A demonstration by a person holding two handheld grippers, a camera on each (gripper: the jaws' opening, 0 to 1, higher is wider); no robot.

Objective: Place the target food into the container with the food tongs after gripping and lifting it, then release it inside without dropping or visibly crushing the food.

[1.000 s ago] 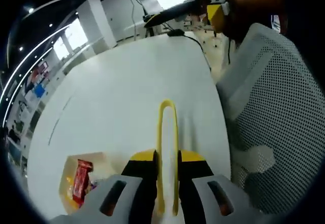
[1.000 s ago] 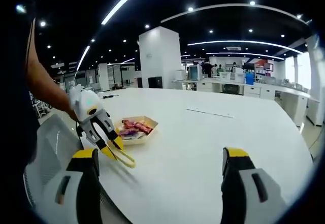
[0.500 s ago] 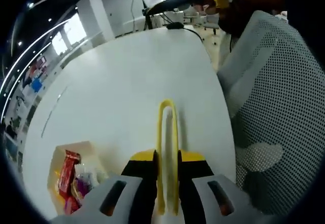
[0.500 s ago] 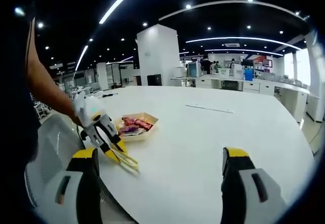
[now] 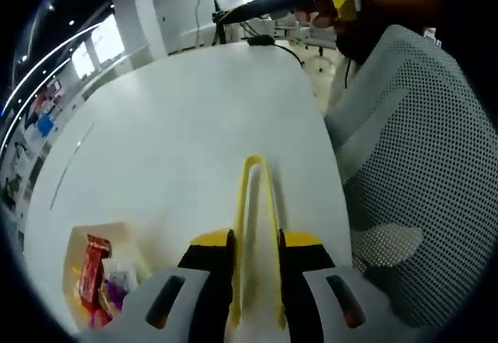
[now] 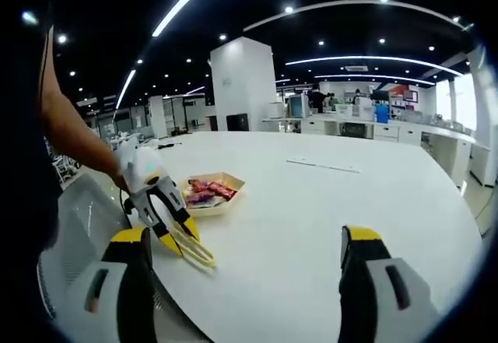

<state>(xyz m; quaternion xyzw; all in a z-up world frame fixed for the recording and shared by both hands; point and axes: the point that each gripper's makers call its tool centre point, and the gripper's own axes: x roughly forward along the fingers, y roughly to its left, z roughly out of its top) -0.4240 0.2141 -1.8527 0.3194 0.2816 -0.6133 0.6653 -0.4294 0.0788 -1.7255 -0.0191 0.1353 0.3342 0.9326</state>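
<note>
Since a second ago the left claw (image 5: 254, 281) has tipped down toward the white round surface (image 5: 179, 125), clamped on the yellow looped plastic food tongs (image 5: 254, 203), whose tips hang just above the surface beside the shallow tan cardboard container (image 6: 212, 195). Red and purple wrapped snack packets (image 5: 95, 269) – glossy, crinkled – lie inside that container. Right claw (image 6: 243, 281) stands wide, holding nothing, apart from the container.
</note>
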